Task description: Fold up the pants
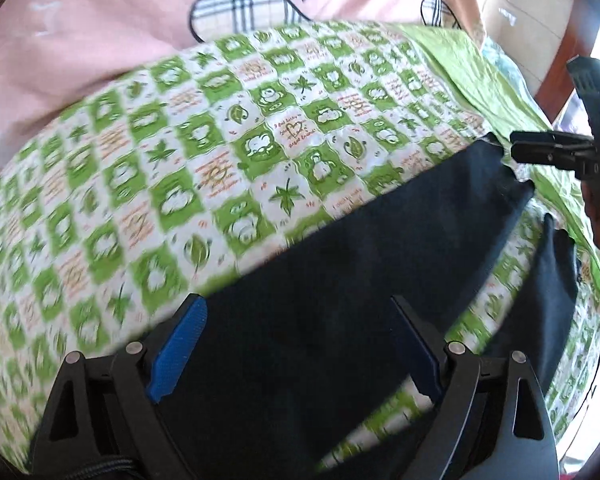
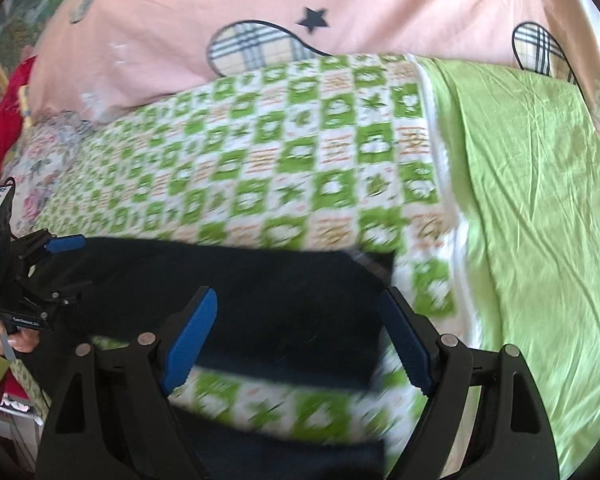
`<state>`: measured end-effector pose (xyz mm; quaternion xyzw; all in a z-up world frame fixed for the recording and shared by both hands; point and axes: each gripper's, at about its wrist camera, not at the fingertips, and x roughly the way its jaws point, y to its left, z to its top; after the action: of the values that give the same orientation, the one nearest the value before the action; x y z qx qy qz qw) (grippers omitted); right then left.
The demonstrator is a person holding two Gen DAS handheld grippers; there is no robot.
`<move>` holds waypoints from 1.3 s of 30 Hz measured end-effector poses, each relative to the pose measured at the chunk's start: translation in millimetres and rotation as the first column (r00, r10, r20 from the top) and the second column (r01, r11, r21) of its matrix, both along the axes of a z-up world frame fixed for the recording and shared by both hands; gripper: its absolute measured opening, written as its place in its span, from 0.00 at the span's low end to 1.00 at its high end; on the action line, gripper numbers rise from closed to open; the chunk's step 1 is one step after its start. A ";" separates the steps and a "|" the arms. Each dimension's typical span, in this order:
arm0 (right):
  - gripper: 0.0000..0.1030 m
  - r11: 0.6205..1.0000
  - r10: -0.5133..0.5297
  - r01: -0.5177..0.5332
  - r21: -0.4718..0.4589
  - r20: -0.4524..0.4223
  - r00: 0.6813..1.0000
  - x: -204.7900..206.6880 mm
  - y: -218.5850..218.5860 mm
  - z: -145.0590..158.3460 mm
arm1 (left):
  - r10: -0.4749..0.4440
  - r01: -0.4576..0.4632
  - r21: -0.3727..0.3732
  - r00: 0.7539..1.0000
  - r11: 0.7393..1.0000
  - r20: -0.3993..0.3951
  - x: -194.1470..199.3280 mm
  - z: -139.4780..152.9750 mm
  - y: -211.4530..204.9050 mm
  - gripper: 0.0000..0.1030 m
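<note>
Dark navy pants [image 1: 340,280] lie spread on a green-and-white checked quilt [image 1: 160,152], both legs running toward the right. My left gripper [image 1: 296,344] is open with its blue pads over the waist end. My right gripper [image 2: 300,336] is open above the leg ends of the pants [image 2: 260,280]. In the left wrist view the right gripper [image 1: 516,148] shows from the side at the tip of the upper leg. In the right wrist view the left gripper [image 2: 60,264] sits at the far left end of the pants.
A pink duvet [image 2: 260,8] with a plaid patch and star lies behind the quilt. A plain green sheet [image 2: 532,200] covers the bed's right side. Floral fabric [image 2: 44,160] and a red item [image 2: 0,136] lie at the left.
</note>
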<state>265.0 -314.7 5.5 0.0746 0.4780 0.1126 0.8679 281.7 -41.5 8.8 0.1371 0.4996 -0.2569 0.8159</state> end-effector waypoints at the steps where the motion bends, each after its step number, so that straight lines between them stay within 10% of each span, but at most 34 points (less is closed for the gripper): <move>1: 0.81 1.000 0.000 0.000 0.007 -0.011 1.000 5.5 -4.0 -2.8 | -0.017 0.017 0.005 1.000 1.000 -0.012 8.5 -3.1 -3.3 0.88; 9: 0.77 0.996 0.083 -0.080 0.035 -0.091 0.992 40.5 -8.4 -24.2 | -0.112 0.114 0.000 0.973 0.993 -0.203 64.1 -43.3 -16.1 0.73; 12: 0.55 0.993 0.118 -0.114 0.043 -0.111 0.987 43.7 -5.9 -28.7 | -0.155 0.152 -0.032 0.953 0.988 -0.260 67.7 -54.4 -16.8 0.58; 14: 0.33 0.991 0.135 -0.133 0.025 -0.105 0.985 42.4 -3.9 -29.3 | -0.192 0.182 -0.061 0.943 0.981 -0.272 64.9 -53.8 -17.5 0.19; 17: 0.18 0.989 0.147 -0.146 0.029 -0.087 0.985 40.8 -4.1 -26.7 | -0.206 0.195 -0.071 0.943 0.978 -0.261 53.6 -48.5 -21.0 0.07; 39: 0.15 0.931 0.361 -0.365 0.027 0.097 0.928 -86.3 -20.6 11.1 | -0.169 0.146 -0.177 0.978 0.973 -0.123 -125.8 5.9 -19.8 0.04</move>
<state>178.7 -335.4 16.6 -0.0008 0.4411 0.2850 0.8510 155.9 -61.3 14.7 0.0895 0.5189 -0.3707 0.7650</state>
